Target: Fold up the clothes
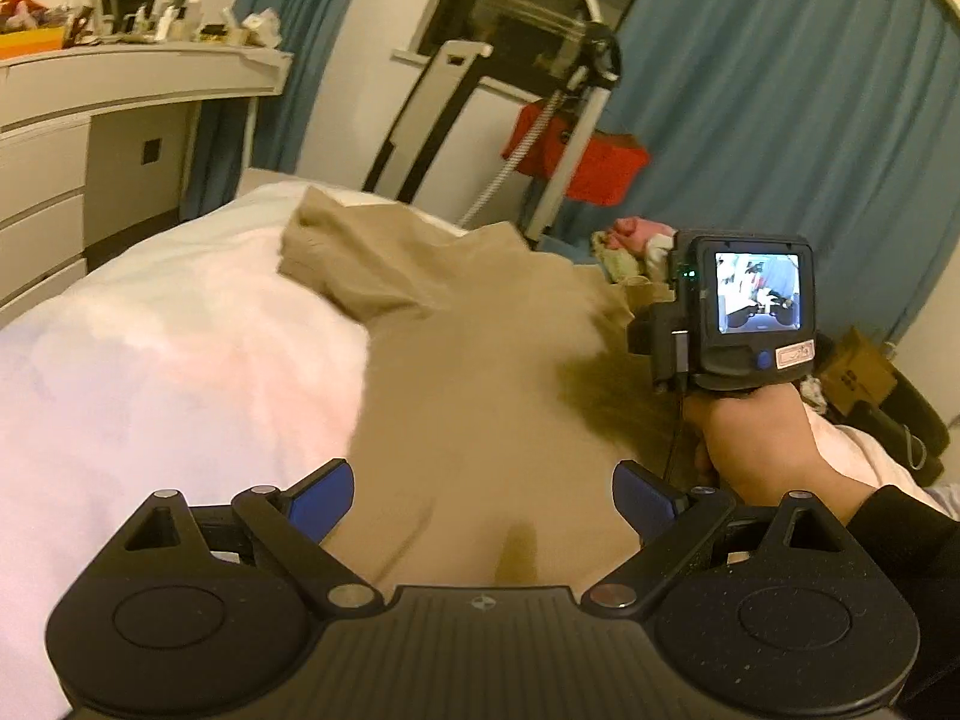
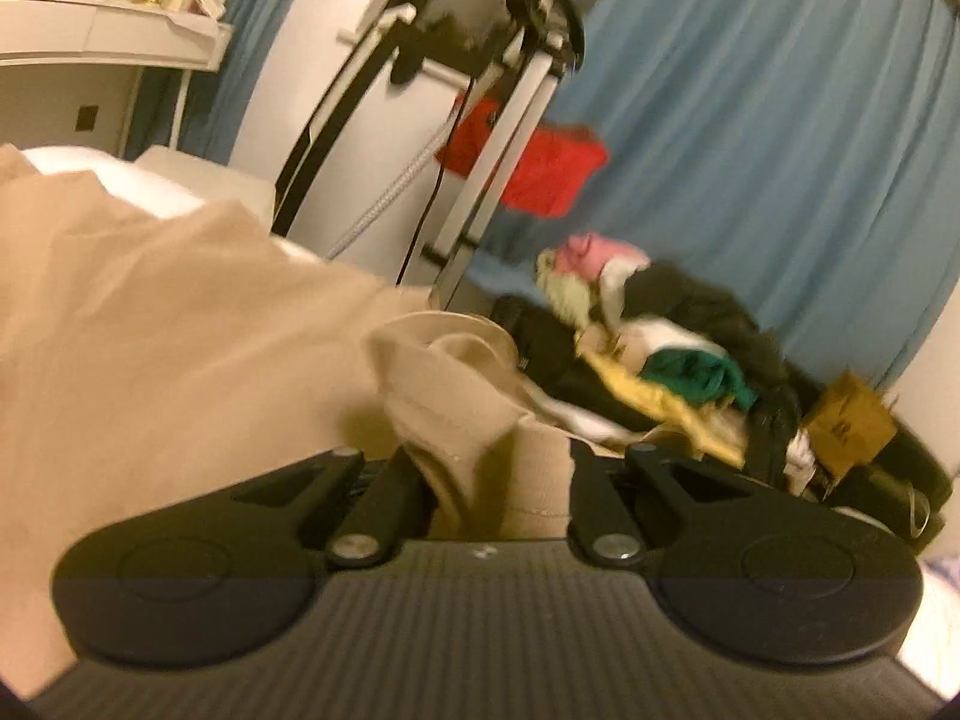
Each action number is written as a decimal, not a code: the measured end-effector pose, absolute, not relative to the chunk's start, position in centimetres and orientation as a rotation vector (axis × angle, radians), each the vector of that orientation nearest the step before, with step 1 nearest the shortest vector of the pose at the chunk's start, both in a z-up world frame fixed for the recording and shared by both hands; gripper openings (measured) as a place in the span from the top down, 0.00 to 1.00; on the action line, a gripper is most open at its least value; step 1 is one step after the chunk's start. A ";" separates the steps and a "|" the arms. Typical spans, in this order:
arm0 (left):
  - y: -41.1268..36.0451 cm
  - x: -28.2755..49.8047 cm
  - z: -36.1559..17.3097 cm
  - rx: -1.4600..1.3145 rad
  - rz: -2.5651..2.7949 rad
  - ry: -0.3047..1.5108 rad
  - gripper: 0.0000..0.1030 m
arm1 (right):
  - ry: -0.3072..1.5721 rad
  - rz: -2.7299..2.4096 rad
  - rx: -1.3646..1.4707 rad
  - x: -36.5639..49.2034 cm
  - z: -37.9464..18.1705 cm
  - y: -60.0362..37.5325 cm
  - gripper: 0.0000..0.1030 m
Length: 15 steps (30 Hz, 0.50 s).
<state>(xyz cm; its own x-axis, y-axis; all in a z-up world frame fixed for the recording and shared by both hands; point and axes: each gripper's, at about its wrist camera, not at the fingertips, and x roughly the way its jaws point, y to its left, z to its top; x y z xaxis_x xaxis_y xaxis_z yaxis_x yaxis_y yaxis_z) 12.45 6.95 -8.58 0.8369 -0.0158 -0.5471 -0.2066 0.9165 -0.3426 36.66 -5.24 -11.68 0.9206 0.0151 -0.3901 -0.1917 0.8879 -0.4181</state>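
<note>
My right hand-held gripper point(image 2: 510, 480) pinches a bunched edge of the tan garment point(image 1: 480, 360), spread on the bed point(image 1: 150, 348) at twelve o'clock. Left hand-held gripper point(image 1: 483, 495) gapes empty. Soft, light, floppy cloth: grip hems and corners.

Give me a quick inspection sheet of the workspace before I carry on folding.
Surface: white bed cover, rumpled.
Job's things: beige garment spread across it.
Clutter: clothes pile beyond the garment; cardboard box.
Grippers: left gripper open above the garment; right gripper shut on a beige garment fold.
Cables: thin black cable hanging from the right unit.
Surroundings: blue curtains, white dresser, red fabric on a stand.
</note>
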 end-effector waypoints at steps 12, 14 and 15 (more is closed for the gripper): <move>6.9 11.9 -8.7 -0.398 0.074 0.575 0.08 | 0.507 0.344 -0.117 32.9 -6.2 -10.0 0.06; 6.7 11.4 -8.6 -0.391 0.062 0.576 0.08 | 0.493 0.350 -0.068 30.3 -4.7 -11.5 0.06; 6.6 11.1 -8.5 -0.390 0.057 0.578 0.08 | 0.482 0.352 -0.046 28.7 -3.9 -12.4 0.06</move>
<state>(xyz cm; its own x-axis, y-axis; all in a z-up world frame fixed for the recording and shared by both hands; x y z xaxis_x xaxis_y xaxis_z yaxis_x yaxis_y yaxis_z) 11.13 6.62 -8.54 0.8379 -0.0561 -0.5429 -0.1602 0.9256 -0.3430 28.73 -12.38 -3.91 0.8269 0.3208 -0.4618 -0.3424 0.9387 0.0389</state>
